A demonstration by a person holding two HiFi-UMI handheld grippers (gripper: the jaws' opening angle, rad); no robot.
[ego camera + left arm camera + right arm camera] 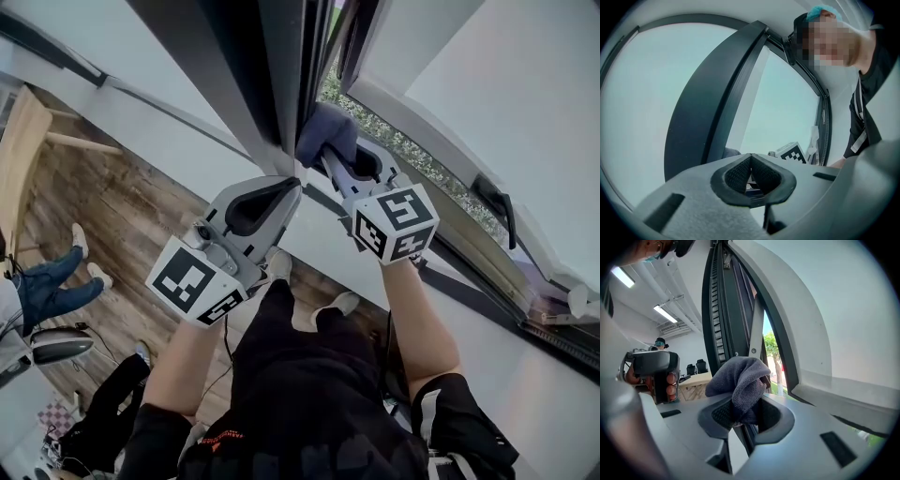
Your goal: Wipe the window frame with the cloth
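A dark grey window frame post (274, 84) runs upward in the middle of the head view. My right gripper (330, 161) is shut on a bunched grey-blue cloth (325, 129), which presses against the post's right side at the opening. In the right gripper view the cloth (740, 376) bulges out of the closed jaws in front of the frame (725, 310). My left gripper (292, 184) sits just left of it, tips at the post's foot. Its jaws meet with nothing between them (750, 157), and the dark post (710, 108) rises ahead.
The open white sash (487, 103) with a black handle (495, 201) swings out to the right, and green bushes (398, 142) show below it. At the left are a wooden floor (112, 202), a wooden table edge (21, 141) and a bystander's legs (52, 279).
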